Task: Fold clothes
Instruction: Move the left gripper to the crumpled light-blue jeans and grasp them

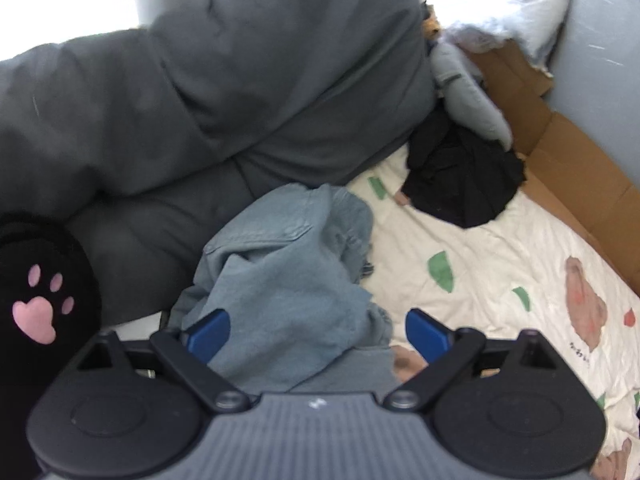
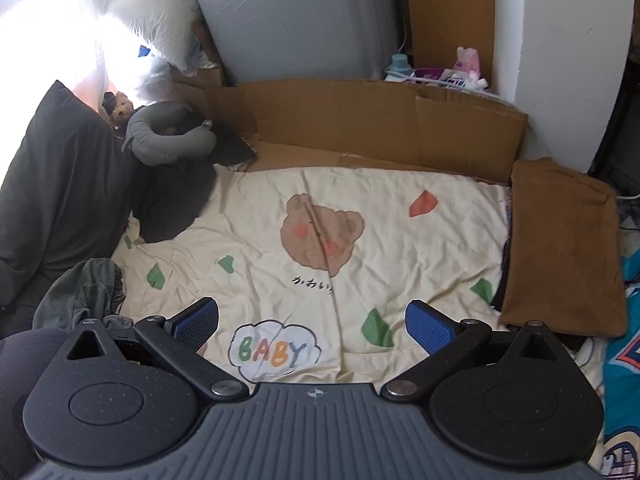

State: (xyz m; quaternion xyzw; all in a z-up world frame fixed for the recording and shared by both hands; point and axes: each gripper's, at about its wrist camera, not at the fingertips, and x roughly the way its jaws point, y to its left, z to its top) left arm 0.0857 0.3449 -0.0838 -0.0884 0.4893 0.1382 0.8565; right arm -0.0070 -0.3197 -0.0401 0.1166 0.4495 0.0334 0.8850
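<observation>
The left tongs [image 1: 318, 334] stand apart over a crumpled light-blue denim garment [image 1: 280, 276] on the cream cartoon-print bedsheet [image 1: 480, 280]. The right tongs [image 2: 312, 326] gape wide above bare sheet. Farther off lie a black garment [image 1: 460, 176] and a folded brown towel [image 2: 560, 248].

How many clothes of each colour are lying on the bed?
Blue denim: 1, crumpled denim garment
Black: 1, black garment
Brown: 1, folded brown garment
Total: 3
</observation>
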